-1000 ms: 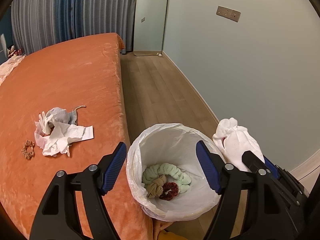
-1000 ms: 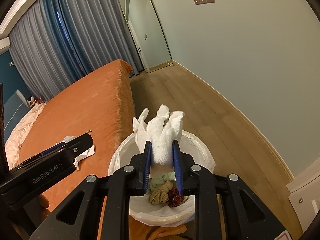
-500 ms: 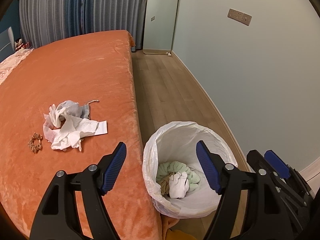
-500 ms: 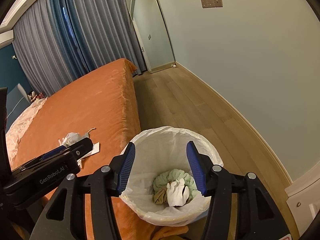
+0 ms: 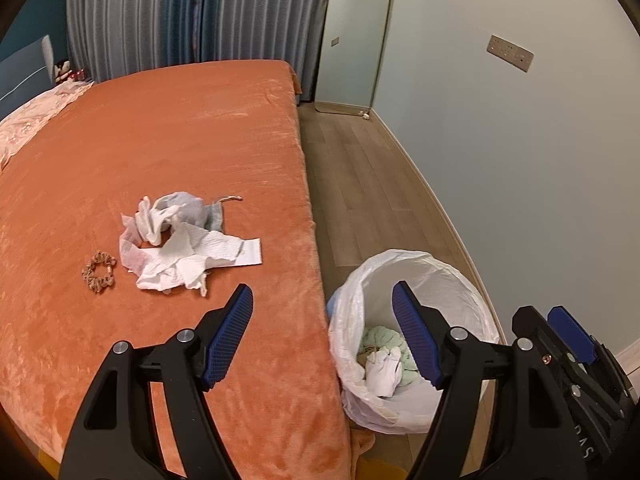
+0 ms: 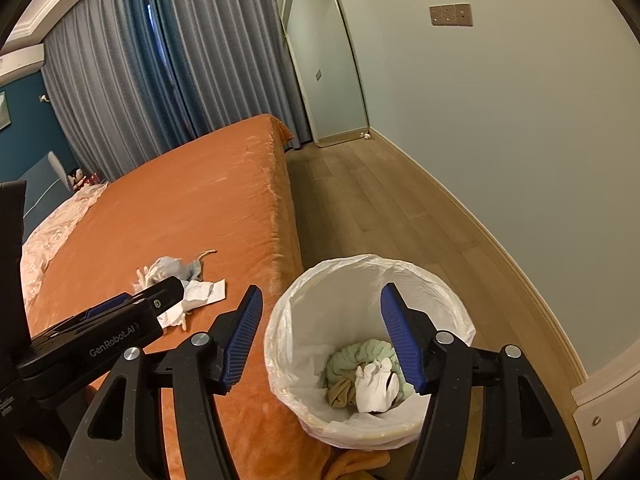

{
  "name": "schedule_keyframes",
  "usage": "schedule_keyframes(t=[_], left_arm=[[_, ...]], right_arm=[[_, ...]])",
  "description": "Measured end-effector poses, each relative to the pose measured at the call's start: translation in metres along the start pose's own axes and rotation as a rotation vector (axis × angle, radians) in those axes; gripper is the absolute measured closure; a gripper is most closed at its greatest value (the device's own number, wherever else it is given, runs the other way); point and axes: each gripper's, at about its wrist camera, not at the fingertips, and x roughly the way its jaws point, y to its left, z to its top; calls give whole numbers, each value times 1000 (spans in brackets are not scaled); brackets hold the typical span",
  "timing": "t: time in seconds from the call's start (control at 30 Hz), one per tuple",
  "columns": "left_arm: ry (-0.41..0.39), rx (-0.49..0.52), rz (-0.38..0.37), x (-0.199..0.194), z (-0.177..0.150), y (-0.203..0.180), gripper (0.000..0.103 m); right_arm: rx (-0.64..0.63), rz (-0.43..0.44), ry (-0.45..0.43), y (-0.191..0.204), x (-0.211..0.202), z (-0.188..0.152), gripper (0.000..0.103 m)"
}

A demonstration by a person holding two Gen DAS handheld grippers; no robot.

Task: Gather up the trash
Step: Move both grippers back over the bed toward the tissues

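Observation:
A white-lined trash bin [image 5: 460, 280] [image 6: 296, 300] stands on the floor beside the orange bed. Inside lie a crumpled white tissue [image 6: 376, 390] [image 5: 384, 372], a green fabric ring and a tan scrunchie. On the bed [image 5: 180, 152] lies a pile of crumpled white tissues [image 5: 180, 248] [image 6: 196, 294] with a grey pouch, and a tan scrunchie [image 5: 99, 272]. My left gripper [image 5: 322, 336] is open and empty over the bed's edge. My right gripper [image 6: 320, 336] is open and empty above the bin.
Wooden floor [image 6: 380, 200] runs between the bed and the pale wall. A mirror [image 6: 324, 68] leans against the wall at the far end. Blue-grey curtains [image 5: 180, 12] hang behind the bed. A pink blanket [image 5: 32, 116] lies at the bed's far left.
My right gripper opened and let the white tissue drop into the bin. My left gripper has moved left, from above the bin to over the bed's edge.

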Motion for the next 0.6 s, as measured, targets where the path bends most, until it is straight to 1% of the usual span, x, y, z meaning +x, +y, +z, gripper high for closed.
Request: schedule_keyframes(t=[0.1, 0.17, 0.4, 0.5, 0.6], left_arm=[[-5, -13, 15, -2, -1, 15, 34], [-9, -27, 25, -4, -1, 26, 30], [-18, -70, 67, -8, -2, 67, 29], [-22, -89, 96, -9, -3, 86, 27], [-15, -113, 115, -7, -5, 108, 27]], right_arm=[[-17, 10, 4, 13, 1, -1, 43], [-27, 16, 9, 23, 3, -3, 43], [-72, 48, 30, 60, 13, -8, 42], [-87, 60, 40, 74, 18, -12, 39], [-107, 75, 49, 91, 22, -16, 38]])
